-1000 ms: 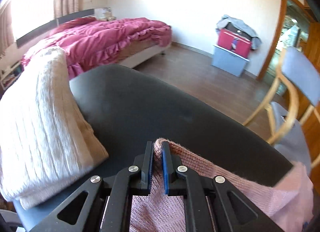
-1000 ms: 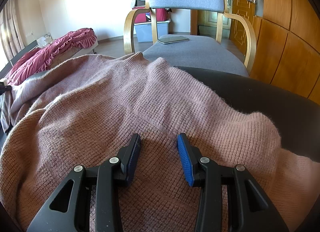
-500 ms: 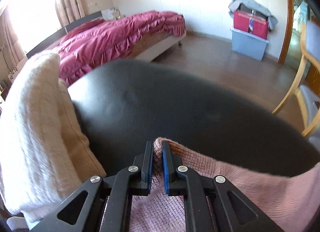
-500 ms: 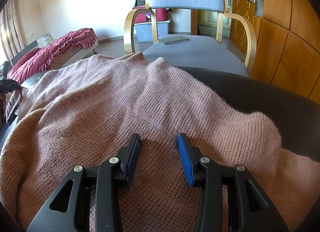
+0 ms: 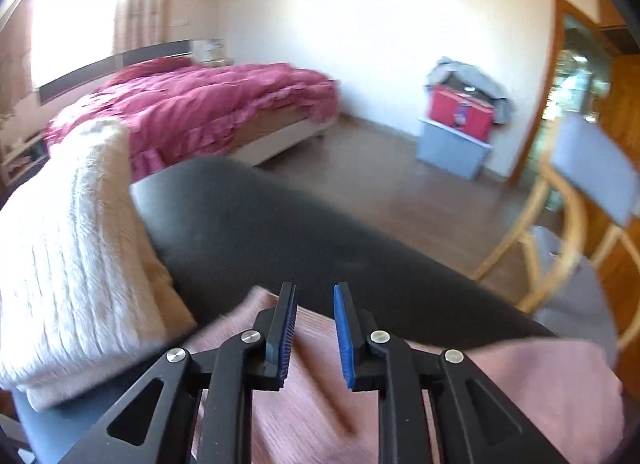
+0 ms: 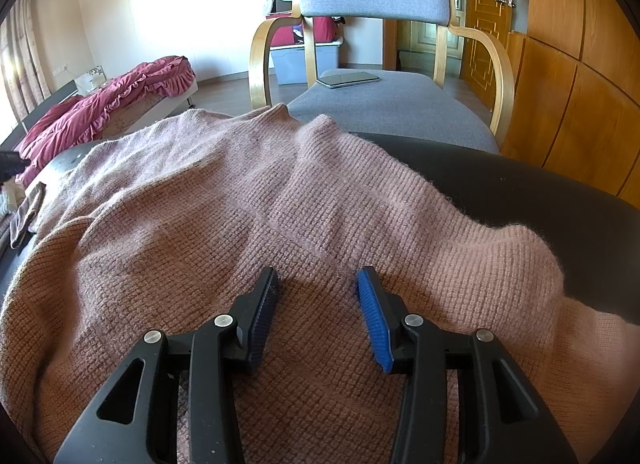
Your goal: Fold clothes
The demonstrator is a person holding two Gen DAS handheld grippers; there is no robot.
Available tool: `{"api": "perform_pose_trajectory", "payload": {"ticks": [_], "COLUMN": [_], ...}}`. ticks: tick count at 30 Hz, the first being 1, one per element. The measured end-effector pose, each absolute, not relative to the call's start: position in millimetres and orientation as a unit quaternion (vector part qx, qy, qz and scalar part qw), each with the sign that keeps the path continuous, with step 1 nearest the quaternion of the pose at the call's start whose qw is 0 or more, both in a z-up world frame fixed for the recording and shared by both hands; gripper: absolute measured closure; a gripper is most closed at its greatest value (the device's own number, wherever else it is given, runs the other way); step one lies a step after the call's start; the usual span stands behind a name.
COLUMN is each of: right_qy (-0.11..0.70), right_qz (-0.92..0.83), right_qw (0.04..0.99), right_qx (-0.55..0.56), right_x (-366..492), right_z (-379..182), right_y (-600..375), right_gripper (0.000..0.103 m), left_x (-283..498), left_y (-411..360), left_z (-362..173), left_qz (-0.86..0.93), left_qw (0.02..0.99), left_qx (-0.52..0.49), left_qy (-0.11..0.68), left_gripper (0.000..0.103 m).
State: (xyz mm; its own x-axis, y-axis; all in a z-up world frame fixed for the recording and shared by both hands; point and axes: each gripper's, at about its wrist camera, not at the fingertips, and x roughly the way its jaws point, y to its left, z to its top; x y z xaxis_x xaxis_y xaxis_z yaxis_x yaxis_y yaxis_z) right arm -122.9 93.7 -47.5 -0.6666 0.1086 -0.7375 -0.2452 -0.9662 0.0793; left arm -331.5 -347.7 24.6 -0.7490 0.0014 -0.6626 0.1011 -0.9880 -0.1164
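On the dark counter (image 6: 540, 184) a pink knitted sweater (image 6: 248, 200) is spread, one edge reaching toward the grey armchair (image 6: 384, 104). The left gripper (image 5: 314, 328) is seen with its jaws opening over a pink edge near the counter's rim; nothing is pinched between the blue pads. The right gripper (image 6: 318, 312) is opening too, held spread just above the sweater's body, gripping nothing. The step in hand is judged to be the release of a just-laid fold; it would be done well if the pads were fully parted before being lifted, so that no loose knit is snagged and the edge is left flat. A cream knitted garment (image 5: 68, 256), apparently folded, is shown only in the left wrist view, beside the sweater. The sweater's full spread and wrinkles are shown only in the right wrist view.
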Motion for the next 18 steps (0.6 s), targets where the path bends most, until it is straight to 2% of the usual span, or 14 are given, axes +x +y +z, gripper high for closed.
{"api": "perform_pose_trajectory", "payload": {"ticks": [5, 8, 13, 18], "right_qy": [0.075, 0.088, 0.075, 0.045], "right_qz": [0.924, 0.932, 0.91, 0.901], "right_qw": [0.099, 0.062, 0.045, 0.067], "right_qx": [-0.362, -0.346, -0.405, -0.427], "right_x": [-109, -89, -77, -85], "right_z": [-32, -18, -36, -50], "right_y": [88, 79, 71, 86], "right_gripper": [0.056, 0.056, 0.056, 0.056], "left_x": [-291, -267, -248, -242], "left_y": [-288, -247, -190, -168], "left_z": [7, -13, -51, -61], "left_qz": [-0.92, -0.904, -0.882, -0.889], "left_qw": [-0.084, -0.137, -0.151, -0.114], "left_qx": [0.383, 0.399, 0.407, 0.362], "left_qy": [-0.004, -0.06, -0.183, -0.255], "left_gripper": [0.085, 0.085, 0.085, 0.084]}}
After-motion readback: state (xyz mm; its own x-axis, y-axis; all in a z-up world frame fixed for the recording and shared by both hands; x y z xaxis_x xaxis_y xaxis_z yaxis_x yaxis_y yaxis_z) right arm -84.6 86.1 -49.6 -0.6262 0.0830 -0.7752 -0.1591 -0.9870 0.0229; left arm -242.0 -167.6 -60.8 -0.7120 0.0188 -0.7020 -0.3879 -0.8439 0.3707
